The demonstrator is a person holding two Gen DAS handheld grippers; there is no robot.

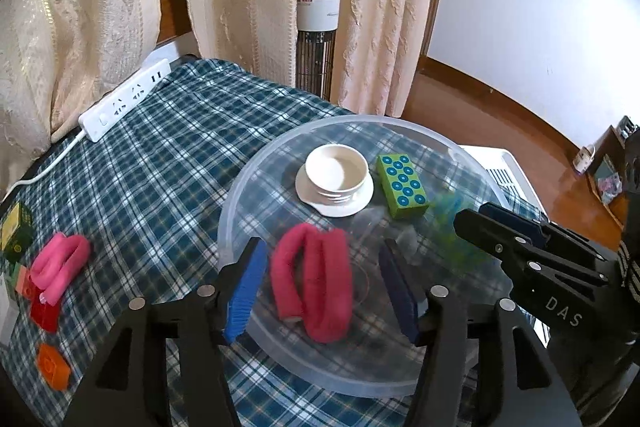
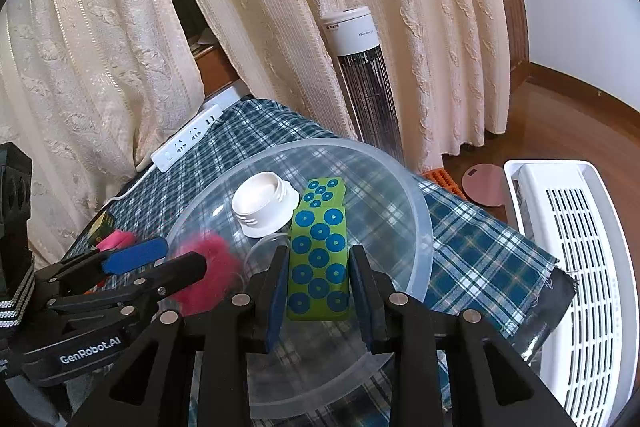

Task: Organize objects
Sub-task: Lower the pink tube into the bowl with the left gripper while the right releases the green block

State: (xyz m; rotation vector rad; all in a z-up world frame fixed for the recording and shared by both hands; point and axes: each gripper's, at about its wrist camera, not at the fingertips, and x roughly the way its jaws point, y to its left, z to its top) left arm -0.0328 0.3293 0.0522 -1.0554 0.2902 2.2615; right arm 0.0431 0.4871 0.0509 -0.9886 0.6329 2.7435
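Observation:
A clear plastic basin (image 1: 240, 195) stands on the plaid cloth and also shows in the right wrist view (image 2: 424, 227). In it lie a dark pink plush loop (image 1: 312, 279), a white cup on a saucer (image 1: 336, 179) and a green block with blue dots (image 1: 402, 185). My left gripper (image 1: 320, 289) is open, its pads on either side of the plush loop without touching it. My right gripper (image 2: 320, 287) is open around the green block (image 2: 320, 255), with small gaps on both sides. The loop (image 2: 208, 267) and cup (image 2: 264, 203) sit left of the block.
Left of the basin lie a light pink plush loop (image 1: 60, 267), red (image 1: 44, 311) and orange (image 1: 52, 365) blocks and a green box (image 1: 16, 231). A white power strip (image 1: 124, 99) lies at the table's far edge. A tower fan (image 2: 364, 79) and a white appliance (image 2: 576, 267) stand on the floor.

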